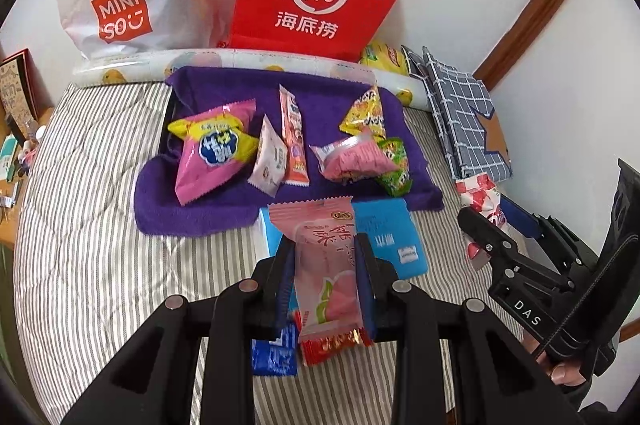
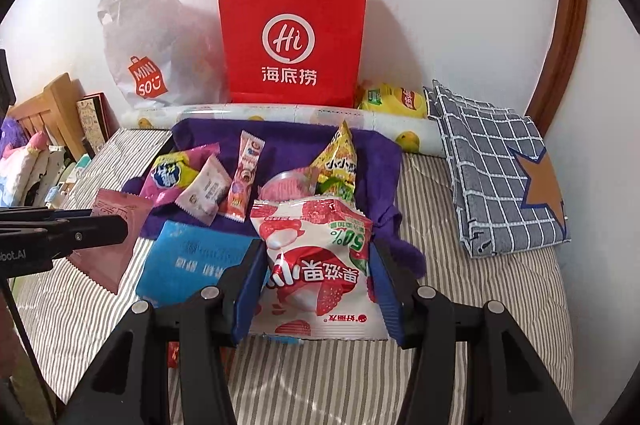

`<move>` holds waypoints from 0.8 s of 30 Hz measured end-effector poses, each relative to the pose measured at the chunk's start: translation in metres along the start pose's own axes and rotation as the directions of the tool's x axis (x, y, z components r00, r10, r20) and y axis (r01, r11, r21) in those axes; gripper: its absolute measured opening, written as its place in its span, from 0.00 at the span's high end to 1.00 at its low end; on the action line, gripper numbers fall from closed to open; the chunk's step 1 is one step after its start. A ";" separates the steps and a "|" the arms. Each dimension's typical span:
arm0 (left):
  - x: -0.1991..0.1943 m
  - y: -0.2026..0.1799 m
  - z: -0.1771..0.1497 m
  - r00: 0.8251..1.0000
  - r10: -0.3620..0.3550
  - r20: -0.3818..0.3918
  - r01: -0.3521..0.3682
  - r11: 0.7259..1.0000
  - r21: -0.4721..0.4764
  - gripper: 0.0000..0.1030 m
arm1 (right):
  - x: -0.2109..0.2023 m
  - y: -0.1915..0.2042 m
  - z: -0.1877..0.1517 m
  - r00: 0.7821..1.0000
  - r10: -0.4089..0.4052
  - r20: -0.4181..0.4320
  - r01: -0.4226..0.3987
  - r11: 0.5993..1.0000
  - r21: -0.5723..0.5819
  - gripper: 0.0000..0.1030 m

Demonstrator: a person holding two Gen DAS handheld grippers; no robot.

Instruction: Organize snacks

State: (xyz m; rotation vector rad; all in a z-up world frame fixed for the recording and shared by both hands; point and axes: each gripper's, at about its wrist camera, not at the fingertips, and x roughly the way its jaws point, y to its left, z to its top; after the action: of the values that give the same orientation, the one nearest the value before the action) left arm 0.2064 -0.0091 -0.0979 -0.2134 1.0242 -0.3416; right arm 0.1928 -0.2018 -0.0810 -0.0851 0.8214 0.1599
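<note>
Left fingers (image 1: 326,281) pinch a pink peach packet (image 1: 325,265), right fingers (image 2: 318,285) clamp a red-and-white lychee packet (image 2: 316,257); both packets hang above the striped bed (image 1: 100,225), near the purple towel (image 1: 224,201) where the other snacks lie. Best way on, I judge: carry each level to a bare patch of towel and lower till it rests before I ease off. Keep the two packets apart so neither sweeps the sorted ones out of place.

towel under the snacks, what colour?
Solid purple towel, clearest in the left wrist view.
</note>
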 end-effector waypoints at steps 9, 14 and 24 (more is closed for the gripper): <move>0.013 0.020 0.025 1.000 0.018 0.010 -0.017 1.000 -0.022 0.73 | 0.018 -0.008 0.021 1.000 -0.009 0.008 0.009 1.000 0.014 0.51; 0.018 0.037 0.040 0.999 0.036 0.018 -0.035 0.998 -0.044 0.73 | 0.033 -0.015 0.033 1.000 -0.015 0.011 0.015 0.999 0.029 0.51; 0.040 0.063 0.066 0.998 0.053 0.022 -0.051 0.996 -0.076 0.73 | 0.071 -0.033 0.055 1.000 -0.027 -0.010 0.028 0.998 0.057 0.50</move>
State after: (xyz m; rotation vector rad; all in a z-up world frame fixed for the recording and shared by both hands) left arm 0.2934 0.0355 -0.1177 -0.2579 1.0185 -0.2531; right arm 0.2854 -0.2186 -0.0951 -0.0434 0.8330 0.1103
